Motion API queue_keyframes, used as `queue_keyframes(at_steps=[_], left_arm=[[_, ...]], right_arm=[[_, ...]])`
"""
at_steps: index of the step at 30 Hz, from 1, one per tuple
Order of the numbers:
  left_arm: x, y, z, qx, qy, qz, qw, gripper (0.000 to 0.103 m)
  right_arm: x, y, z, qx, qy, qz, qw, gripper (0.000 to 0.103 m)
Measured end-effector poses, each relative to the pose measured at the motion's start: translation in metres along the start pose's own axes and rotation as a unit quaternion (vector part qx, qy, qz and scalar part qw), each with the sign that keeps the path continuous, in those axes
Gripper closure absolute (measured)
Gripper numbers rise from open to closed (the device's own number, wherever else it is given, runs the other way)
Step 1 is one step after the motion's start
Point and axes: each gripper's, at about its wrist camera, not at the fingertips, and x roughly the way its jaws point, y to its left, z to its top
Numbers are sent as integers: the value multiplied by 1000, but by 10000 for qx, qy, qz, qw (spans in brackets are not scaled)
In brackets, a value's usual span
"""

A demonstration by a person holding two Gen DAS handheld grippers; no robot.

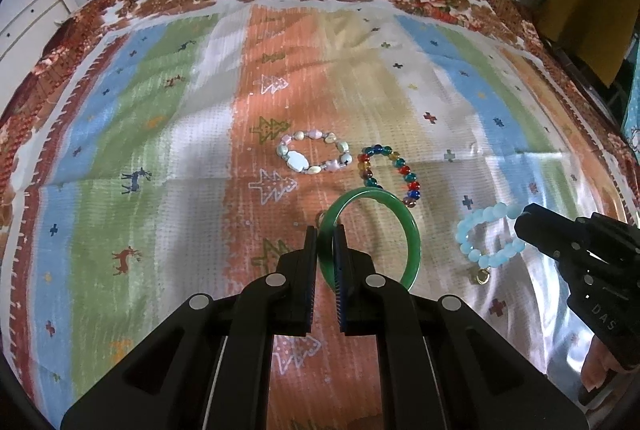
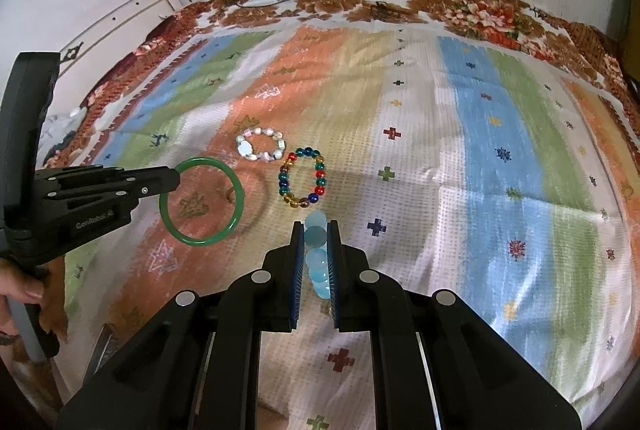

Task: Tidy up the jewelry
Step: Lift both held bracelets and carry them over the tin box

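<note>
My left gripper [image 2: 176,179] reads "GenRobot.AI" on its side; my right gripper [image 1: 520,226] shows "DAS". The left is clamped on a smooth green bangle [image 1: 412,230], ring face-on ahead of its fingers. The right pinches a pale blue bead bracelet [image 2: 316,254], strung lengthwise between its pads.
</note>
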Motion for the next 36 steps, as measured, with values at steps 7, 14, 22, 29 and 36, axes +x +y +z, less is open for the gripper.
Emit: queue_keyframes(at_steps=[7, 14, 22, 29, 36], left_arm=[[-16, -3, -5, -1, -133, -8, 9999, 96], [-27, -4, -10, -77, -208, -55, 9997, 96], [-51, -8, -18, -72, -404, -143, 9991, 96], [-69, -12, -26, -82, -570, -201, 9981, 96], [-78, -16, -35, -26, -612, -255, 9978, 95]], right_arm=[[-16, 7, -3, -93, -126, -25, 9999, 91], [-26, 8, -9, -92, -162, -25, 9998, 91], [-42, 16, -13, -145, -323, 7, 9994, 91], [-59, 24, -17, -225, -454, 87, 9987, 91], [-76, 28, -20, -263, -621, 196, 9975, 91]])
